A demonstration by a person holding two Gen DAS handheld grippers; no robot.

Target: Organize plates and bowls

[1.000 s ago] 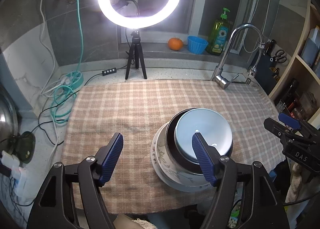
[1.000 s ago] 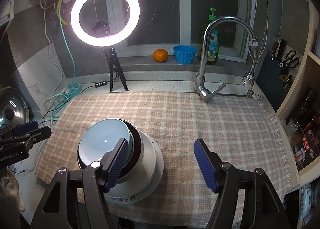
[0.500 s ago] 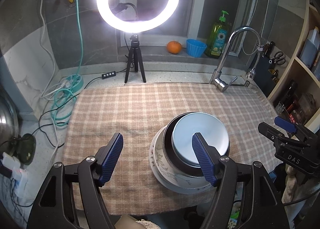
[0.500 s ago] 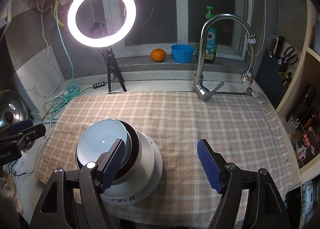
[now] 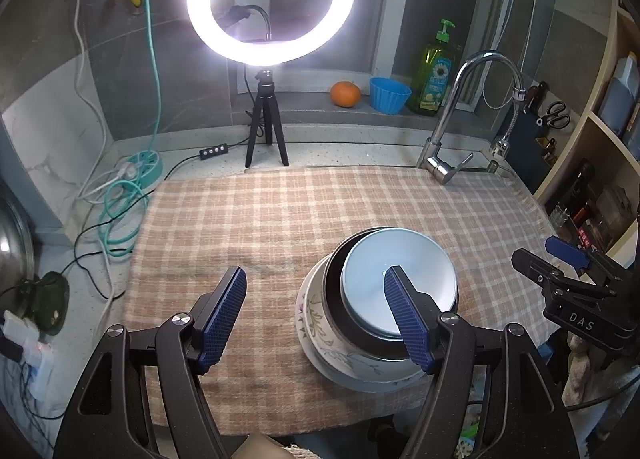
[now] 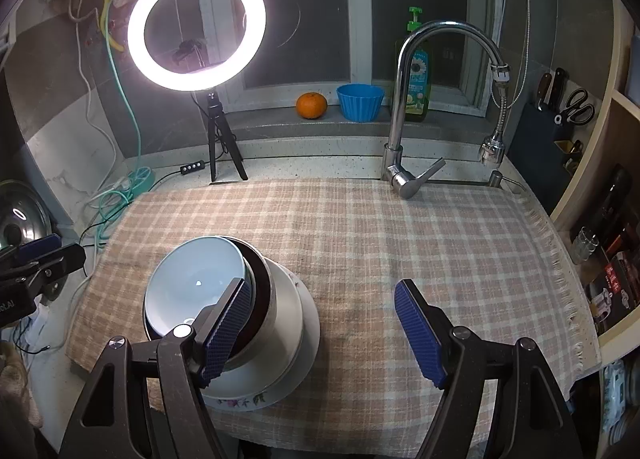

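Looking through the left wrist view: left gripper has its jaws spread wide with nothing between them, hanging above the plaid cloth. Nested stack sits to its right, near the cloth's front edge: pale blue bowl inside a dark bowl, on a white bowl over a floral plate. This gripper's right finger overlaps the blue bowl's rim in the picture; contact can't be told. Stack is round, so no long axis to line up with. Right gripper shows at the far right, lettering "DAS" on its body.

Right wrist view: right gripper also wide open, empty. Stack lies to its left, its left finger crossing the blue bowl in the picture. Both grippers look about equally near, flanking the stack. Dish soap bottle label has a flower print, text unreadable. Left gripper body shows partial letters, "LAI".
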